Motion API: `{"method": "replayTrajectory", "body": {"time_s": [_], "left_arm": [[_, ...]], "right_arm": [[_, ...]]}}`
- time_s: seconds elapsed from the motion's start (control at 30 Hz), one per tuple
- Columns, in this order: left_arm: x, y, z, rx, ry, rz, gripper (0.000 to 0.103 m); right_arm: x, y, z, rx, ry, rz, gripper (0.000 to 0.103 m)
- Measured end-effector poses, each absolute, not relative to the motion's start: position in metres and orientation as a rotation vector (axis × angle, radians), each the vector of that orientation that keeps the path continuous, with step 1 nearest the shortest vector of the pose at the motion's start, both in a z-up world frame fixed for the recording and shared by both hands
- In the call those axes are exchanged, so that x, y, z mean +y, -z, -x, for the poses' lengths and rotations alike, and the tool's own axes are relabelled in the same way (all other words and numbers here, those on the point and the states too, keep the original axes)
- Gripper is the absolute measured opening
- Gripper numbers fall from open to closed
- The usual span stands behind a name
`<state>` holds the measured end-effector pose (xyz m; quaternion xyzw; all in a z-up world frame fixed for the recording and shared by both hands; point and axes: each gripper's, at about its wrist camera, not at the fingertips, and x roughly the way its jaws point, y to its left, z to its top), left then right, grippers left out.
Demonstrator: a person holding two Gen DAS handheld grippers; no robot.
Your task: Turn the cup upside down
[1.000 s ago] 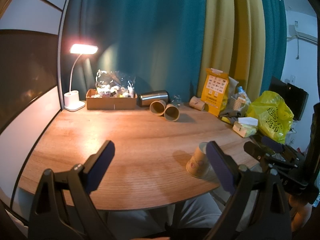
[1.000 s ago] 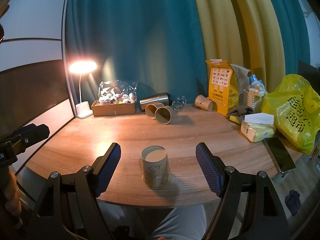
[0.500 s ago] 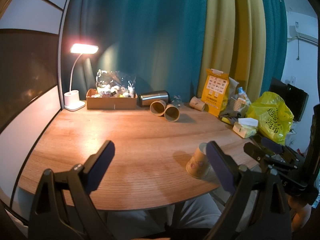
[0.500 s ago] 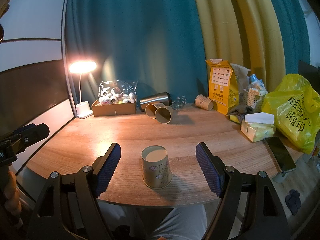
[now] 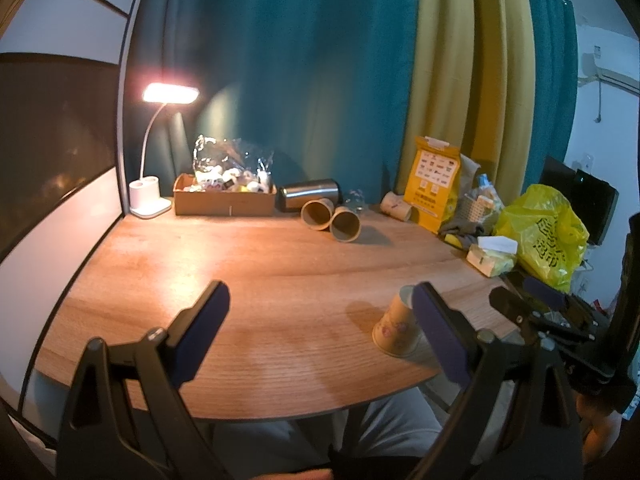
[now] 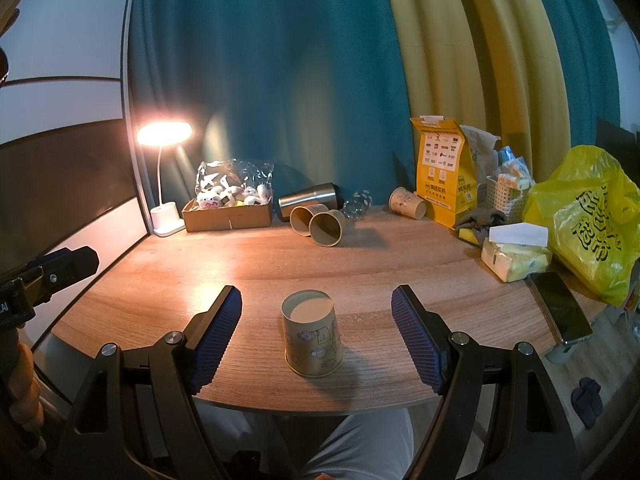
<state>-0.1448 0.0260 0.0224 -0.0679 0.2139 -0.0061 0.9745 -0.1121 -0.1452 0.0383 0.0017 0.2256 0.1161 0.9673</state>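
Note:
A paper cup (image 6: 313, 336) with cartoon prints stands upside down near the front edge of the wooden table (image 6: 360, 268), its wide rim down. My right gripper (image 6: 316, 334) is open, with the cup between its fingers and touching neither. In the left wrist view the same cup (image 5: 396, 330) stands just beyond my right finger. My left gripper (image 5: 320, 332) is open and empty above the front of the table (image 5: 260, 280). The right gripper's tips show at the right of the left wrist view (image 5: 532, 308).
At the back lie two paper cups (image 6: 320, 226), a steel tumbler (image 6: 310, 200), another cup (image 6: 408, 204), a cardboard box (image 6: 228, 214) and a lit lamp (image 6: 164, 136). On the right are a yellow carton (image 6: 442, 172), tissues (image 6: 514, 254), a phone (image 6: 560, 306) and a yellow bag (image 6: 588, 220).

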Motion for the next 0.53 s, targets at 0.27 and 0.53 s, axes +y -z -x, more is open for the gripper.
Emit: {"method": "replayTrajectory", "body": {"time_s": [0.27, 0.53], "left_arm": [[0.0214, -0.0209, 0.1454, 0.433, 0.013, 0.144, 0.094], [0.0159, -0.0185, 0.1442, 0.431, 0.035, 0.146, 0.094]], "right_arm": [[-0.1456, -0.0379, 0.1113, 0.456, -0.237, -0.002, 0.080], [-0.1444, -0.0369, 0.1114, 0.459, -0.238, -0.002, 0.080]]}}
